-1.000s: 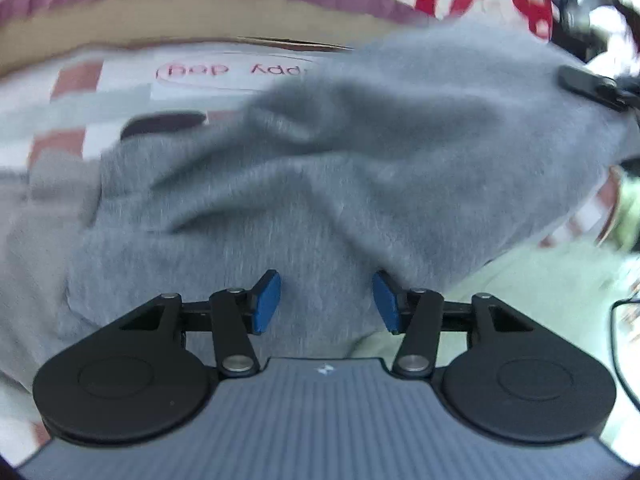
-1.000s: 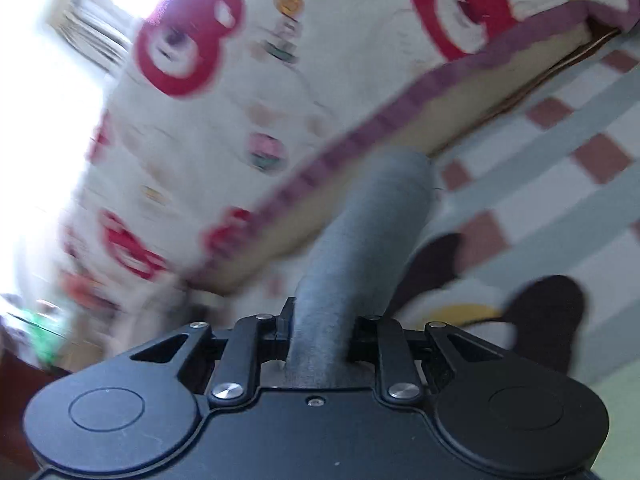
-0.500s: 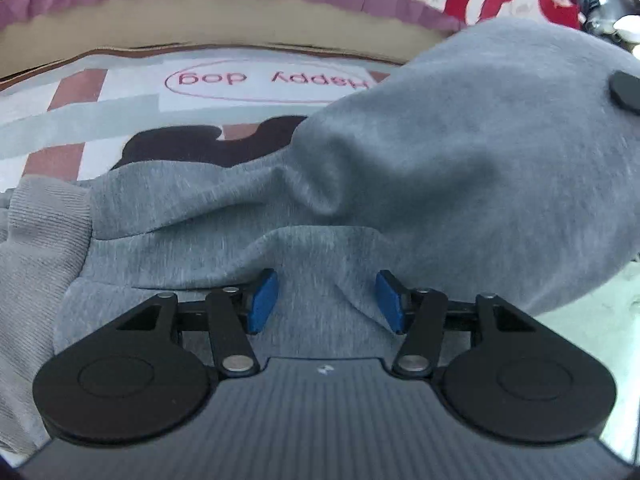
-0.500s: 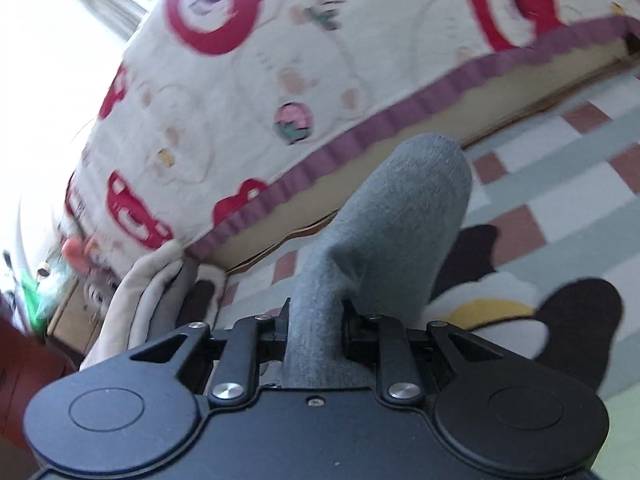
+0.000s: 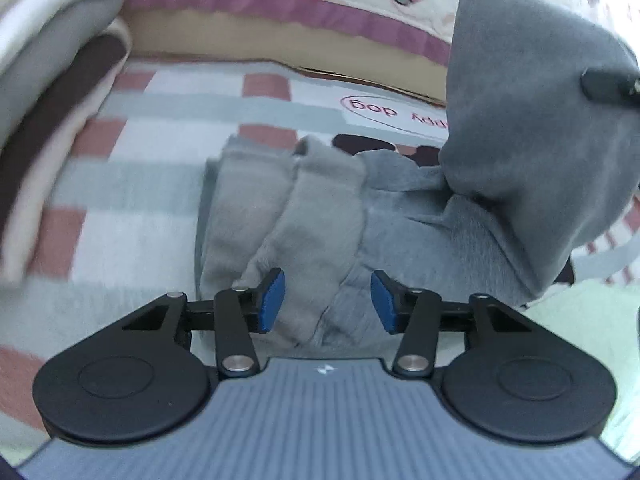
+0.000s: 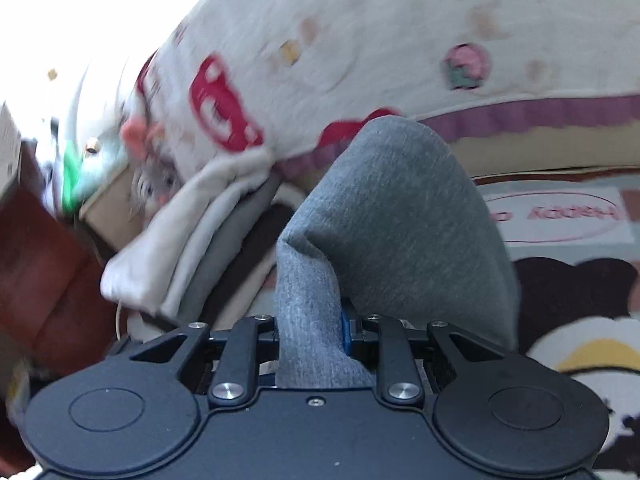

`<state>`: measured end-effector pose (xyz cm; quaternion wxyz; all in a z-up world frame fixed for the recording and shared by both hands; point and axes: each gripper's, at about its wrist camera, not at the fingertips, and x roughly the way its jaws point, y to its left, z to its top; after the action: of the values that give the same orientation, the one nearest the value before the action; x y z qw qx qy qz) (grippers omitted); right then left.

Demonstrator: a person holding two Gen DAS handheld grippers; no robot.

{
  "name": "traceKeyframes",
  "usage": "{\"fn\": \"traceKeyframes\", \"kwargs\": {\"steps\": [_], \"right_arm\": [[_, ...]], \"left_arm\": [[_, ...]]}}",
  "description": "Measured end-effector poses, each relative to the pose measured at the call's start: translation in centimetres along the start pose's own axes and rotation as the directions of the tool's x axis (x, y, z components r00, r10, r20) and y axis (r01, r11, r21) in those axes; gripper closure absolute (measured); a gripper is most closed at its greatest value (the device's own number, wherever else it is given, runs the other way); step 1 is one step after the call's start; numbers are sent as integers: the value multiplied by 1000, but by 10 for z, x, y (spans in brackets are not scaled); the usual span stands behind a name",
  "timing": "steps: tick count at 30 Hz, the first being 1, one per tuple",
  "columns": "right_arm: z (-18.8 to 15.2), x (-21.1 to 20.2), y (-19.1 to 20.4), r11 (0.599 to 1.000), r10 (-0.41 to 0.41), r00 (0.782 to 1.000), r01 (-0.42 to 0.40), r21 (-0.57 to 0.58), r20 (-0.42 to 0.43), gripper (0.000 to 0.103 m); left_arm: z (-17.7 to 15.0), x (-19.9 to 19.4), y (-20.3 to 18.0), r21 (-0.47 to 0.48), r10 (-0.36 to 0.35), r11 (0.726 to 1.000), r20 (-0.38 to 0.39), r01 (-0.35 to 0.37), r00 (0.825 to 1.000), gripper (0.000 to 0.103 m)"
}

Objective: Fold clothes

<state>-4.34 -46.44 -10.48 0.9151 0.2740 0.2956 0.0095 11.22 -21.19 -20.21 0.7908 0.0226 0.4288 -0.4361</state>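
Note:
A grey sweatshirt [image 5: 400, 216] lies bunched on a striped play mat [image 5: 140, 184], its ribbed cuffs and hem [image 5: 320, 208] pointing toward me. My left gripper [image 5: 328, 304] is open just above the near folds, with cloth between the blue pads [image 5: 272, 300] but not pinched. At the right a raised part of the sweatshirt [image 5: 540, 120] hangs up from the mat, and a piece of the other gripper [image 5: 608, 86] shows against it. My right gripper [image 6: 312, 332] is shut on a grey fold of the sweatshirt [image 6: 400, 216], which rises and drapes over its fingers.
A bed with a cartoon-print cover [image 6: 360, 60] and purple trim [image 5: 280, 8] borders the mat at the back. A pile of folded cream and brown clothes [image 5: 48, 92] sits at the left, also seen as the pile of clothes [image 6: 200, 240]. A red-brown surface [image 6: 40, 264] lies far left.
The left view has swung left and back, so the cuffs and the clothes pile now show. The right gripper has carried its held fold left, toward the pile.

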Motion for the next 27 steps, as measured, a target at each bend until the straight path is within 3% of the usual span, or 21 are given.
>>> {"fn": "traceKeyframes", "kwargs": {"steps": [2,6,9,14,19,21,22,25,27], "right_arm": [[-8,19,10,999,26,1000,-26,-24,-15,78],[-26,43,35,993,19,1000,-17,-119,20,78],[-35,56,47,983,14,999,-7,-186,36,78],[-39,76,55,962,-3,1000,11,-274,29,78],[-47,89,68,926,-45,998,54,-372,31,77],[-51,94,76,901,-73,997,81,-426,35,77],[-53,97,79,889,-86,996,92,-448,34,76],[-61,105,83,873,-115,993,107,-476,12,76],[-67,111,85,861,-135,991,116,-495,-2,76]], "left_arm": [[-5,3,6,-48,-23,999,43,25,999,55],[-7,0,10,-53,-41,998,79,45,996,56],[-10,-11,12,-72,28,997,161,-17,987,73],[-5,-12,19,-96,28,995,140,-15,990,73],[-4,-19,48,-262,-69,959,153,108,986,73],[-5,-18,56,-300,-82,946,151,125,985,70],[-5,-16,59,-310,-78,943,145,121,986,68],[-8,-5,55,-256,63,966,57,-46,996,58],[-10,-7,55,-248,63,968,73,-43,995,59]]}}
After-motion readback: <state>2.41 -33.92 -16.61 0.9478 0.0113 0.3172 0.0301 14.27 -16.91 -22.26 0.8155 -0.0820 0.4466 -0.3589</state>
